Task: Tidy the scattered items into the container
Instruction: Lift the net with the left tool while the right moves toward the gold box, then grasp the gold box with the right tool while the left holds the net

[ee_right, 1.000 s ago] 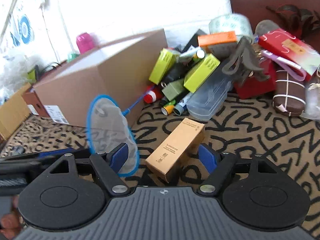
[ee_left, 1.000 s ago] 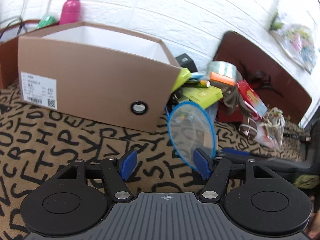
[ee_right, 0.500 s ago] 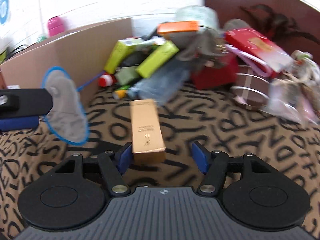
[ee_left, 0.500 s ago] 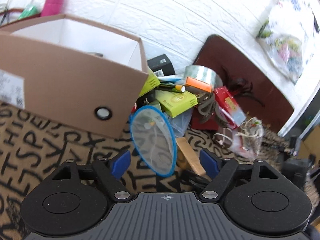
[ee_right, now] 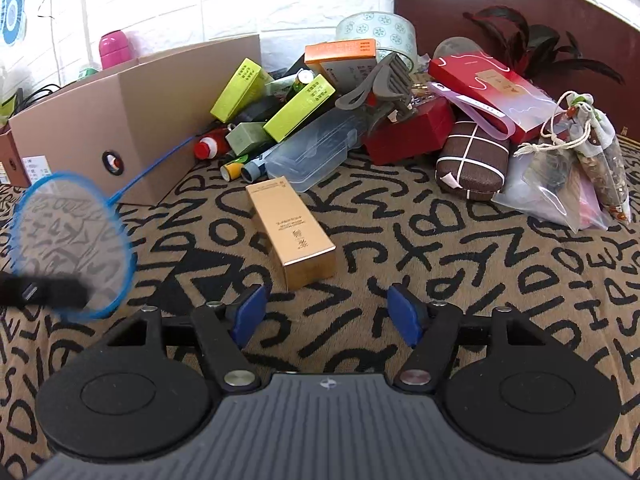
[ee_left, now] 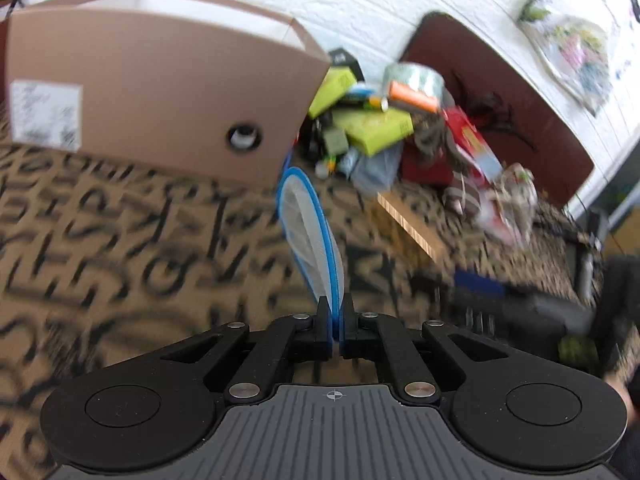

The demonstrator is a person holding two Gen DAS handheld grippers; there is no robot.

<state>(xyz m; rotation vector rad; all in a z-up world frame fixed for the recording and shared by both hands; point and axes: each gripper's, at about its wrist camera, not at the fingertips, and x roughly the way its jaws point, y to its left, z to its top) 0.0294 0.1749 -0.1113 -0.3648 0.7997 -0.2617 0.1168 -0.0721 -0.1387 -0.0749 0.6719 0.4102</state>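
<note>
Between the left gripper's (ee_left: 336, 334) closed fingers sits the net's (ee_left: 310, 232) blue rim; lift gently toward the box (ee_left: 160, 92) beyond. Right gripper (ee_right: 326, 318) gapes wide, just short of the gold carton (ee_right: 292, 236).

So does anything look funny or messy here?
Yes. Boxes, tubes and bags sit heaped in a pile beside the cardboard box instead of inside it, and the left gripper pinches the little blue net by its rim.

We are seeing a blue-rimmed net (ee_right: 72, 240), a gold box (ee_right: 292, 236), a brown carton (ee_right: 132, 120) and a tan, black-lettered tabletop (ee_right: 460, 280).
</note>
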